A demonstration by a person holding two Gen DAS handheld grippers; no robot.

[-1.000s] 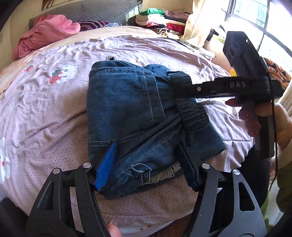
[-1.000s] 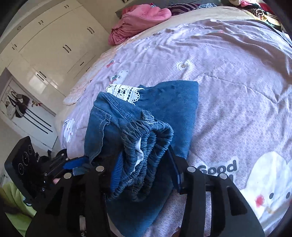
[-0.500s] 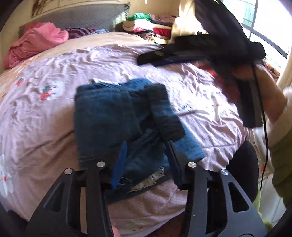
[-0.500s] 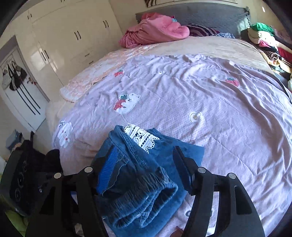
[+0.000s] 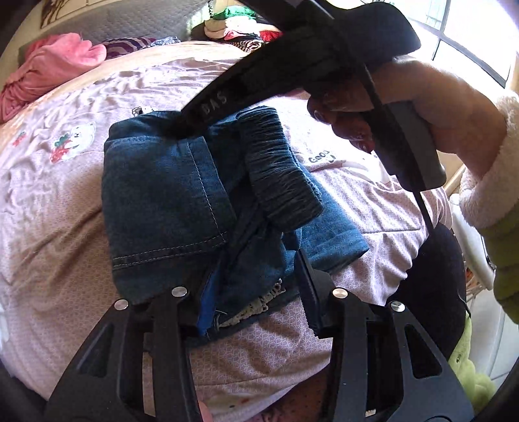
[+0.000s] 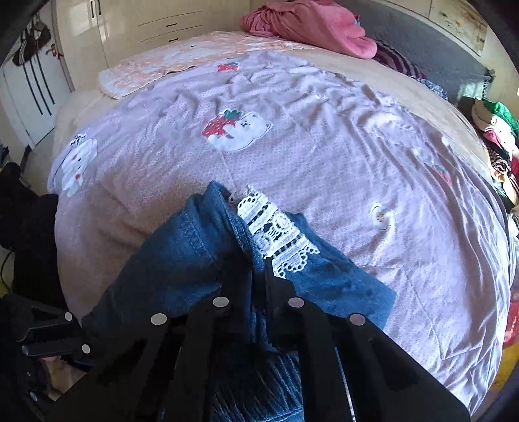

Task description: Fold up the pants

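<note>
Pants (image 5: 194, 201) lay folded on the bed (image 6: 324, 136), near its front edge. My left tongs (image 5: 256, 285) straddled their near hem, half open, steadying the stack. Right tongs (image 6: 258, 292) had just snapped closed, pinching denim beside the lace trim (image 6: 275, 237) to tidy the fold.

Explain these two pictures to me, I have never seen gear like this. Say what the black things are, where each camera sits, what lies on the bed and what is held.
No robot here: a person holds a two-finger gripper in each hand, each with a camera looking along its fingers. The left camera shows the left gripper astride the near edge of folded jeans on the bed, and the right hand carrying the other tool. The right camera shows the right gripper, just closed on a denim fold beside the lace trim. Pink clothing lies at the far end.
</note>
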